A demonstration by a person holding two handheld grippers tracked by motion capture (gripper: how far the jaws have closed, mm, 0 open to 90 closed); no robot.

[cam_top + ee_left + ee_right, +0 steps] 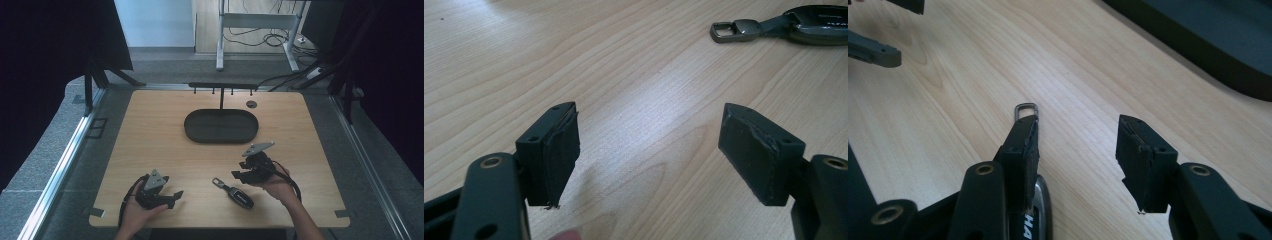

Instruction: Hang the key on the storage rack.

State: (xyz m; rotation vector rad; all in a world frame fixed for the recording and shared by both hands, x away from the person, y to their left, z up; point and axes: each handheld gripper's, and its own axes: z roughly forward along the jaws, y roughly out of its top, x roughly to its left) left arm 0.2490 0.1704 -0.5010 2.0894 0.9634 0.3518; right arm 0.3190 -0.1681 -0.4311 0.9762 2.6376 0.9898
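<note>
A black car key fob (236, 194) with a metal loop lies flat on the wooden table (150, 140), near the front edge. My right gripper (241, 175) hovers just right of and above it, jaws apart. In the right gripper view its jaws (1080, 150) stand open over bare wood; the fob (1042, 202) lies under the left jaw, its loop (1026, 109) poking out beyond the tip. My left gripper (174, 198) rests open at the front left. The left gripper view has the open jaws (649, 155) with nothing between them and the fob (809, 27) farther off.
A black oval tray (221, 126) sits at the table's middle back, with a thin hook rack (222, 86) rising behind it. The tray's rim (1198, 55) also crosses the right gripper view. A small round grommet (251, 104) lies beside the rack.
</note>
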